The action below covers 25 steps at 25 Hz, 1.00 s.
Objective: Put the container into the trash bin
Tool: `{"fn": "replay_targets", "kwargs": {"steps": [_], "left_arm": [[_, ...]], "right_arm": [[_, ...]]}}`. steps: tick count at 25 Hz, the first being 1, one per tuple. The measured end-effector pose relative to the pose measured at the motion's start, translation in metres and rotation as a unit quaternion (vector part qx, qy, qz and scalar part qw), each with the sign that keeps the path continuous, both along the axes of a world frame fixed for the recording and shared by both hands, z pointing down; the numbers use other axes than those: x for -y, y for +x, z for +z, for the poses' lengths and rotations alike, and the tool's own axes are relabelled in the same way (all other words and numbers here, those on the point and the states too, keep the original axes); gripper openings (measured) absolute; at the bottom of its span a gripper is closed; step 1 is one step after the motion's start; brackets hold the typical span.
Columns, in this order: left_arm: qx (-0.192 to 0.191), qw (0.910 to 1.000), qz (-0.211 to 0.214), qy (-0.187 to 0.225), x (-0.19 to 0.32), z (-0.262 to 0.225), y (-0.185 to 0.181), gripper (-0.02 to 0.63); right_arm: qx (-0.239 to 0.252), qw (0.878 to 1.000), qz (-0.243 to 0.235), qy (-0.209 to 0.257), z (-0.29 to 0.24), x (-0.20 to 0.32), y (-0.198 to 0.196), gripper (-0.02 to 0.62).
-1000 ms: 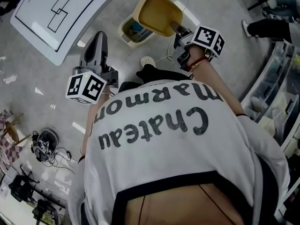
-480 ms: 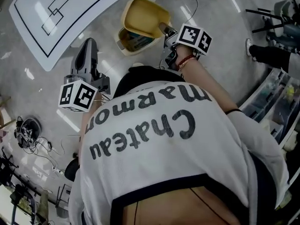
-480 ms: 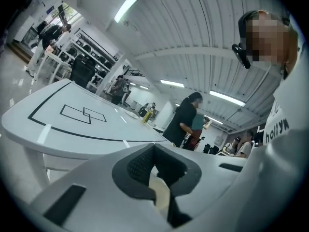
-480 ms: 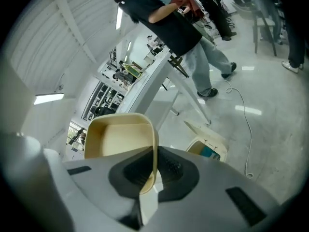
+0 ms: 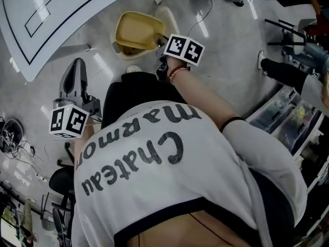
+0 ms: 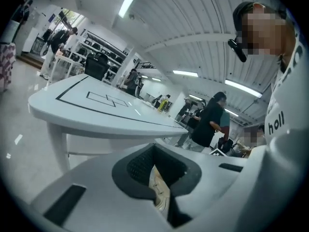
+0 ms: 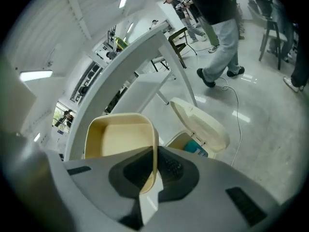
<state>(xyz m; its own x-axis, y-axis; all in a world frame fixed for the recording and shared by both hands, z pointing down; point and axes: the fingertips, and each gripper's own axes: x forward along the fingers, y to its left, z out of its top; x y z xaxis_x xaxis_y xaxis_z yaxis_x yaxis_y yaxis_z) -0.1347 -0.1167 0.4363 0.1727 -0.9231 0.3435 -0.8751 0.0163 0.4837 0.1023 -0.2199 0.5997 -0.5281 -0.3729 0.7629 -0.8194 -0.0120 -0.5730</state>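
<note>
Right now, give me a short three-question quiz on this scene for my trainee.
1. What colour is the item lying in the trash bin?
2. True or false: the bin's lid is shut.
3. The right gripper grips the container by its: A rim, B base, C handle.
Key: 1 teal; 2 false, the lid stands open; 3 A.

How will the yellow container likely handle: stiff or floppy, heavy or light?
The container is likely stiff: pinched at one wall by the right gripper, it shows no sag. It is probably light, since that edge grip alone carries it. It looks empty, so tipping should spill nothing.
</note>
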Motion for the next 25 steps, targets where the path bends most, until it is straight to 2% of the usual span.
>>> {"fn": "replay_targets", "kwargs": {"steps": [8,17,20,25], "left_arm": [[-0.010,0.9993,0.010,-0.034,-0.014,0.040,-0.003,0.023],[-0.033,0.9960,0.023,-0.080,-0.018,0.101,-0.002,0.023],[-0.040,0.9954,0.016,-0.086,-0.020,0.107,-0.006,0.023],[-0.044,0.9935,0.012,-0.104,-0.034,0.119,-0.016,0.023]], "right_arm": [[-0.067,0.995,-0.058,-0.047,0.085,-0.019,-0.016,0.032],[-0.112,0.988,-0.067,-0.080,0.165,-0.014,-0.019,0.032],[-0.136,0.985,-0.065,-0.080,0.183,-0.010,-0.015,0.032],[-0.209,0.974,-0.068,-0.061,0.211,-0.008,-0.009,0.032]]}}
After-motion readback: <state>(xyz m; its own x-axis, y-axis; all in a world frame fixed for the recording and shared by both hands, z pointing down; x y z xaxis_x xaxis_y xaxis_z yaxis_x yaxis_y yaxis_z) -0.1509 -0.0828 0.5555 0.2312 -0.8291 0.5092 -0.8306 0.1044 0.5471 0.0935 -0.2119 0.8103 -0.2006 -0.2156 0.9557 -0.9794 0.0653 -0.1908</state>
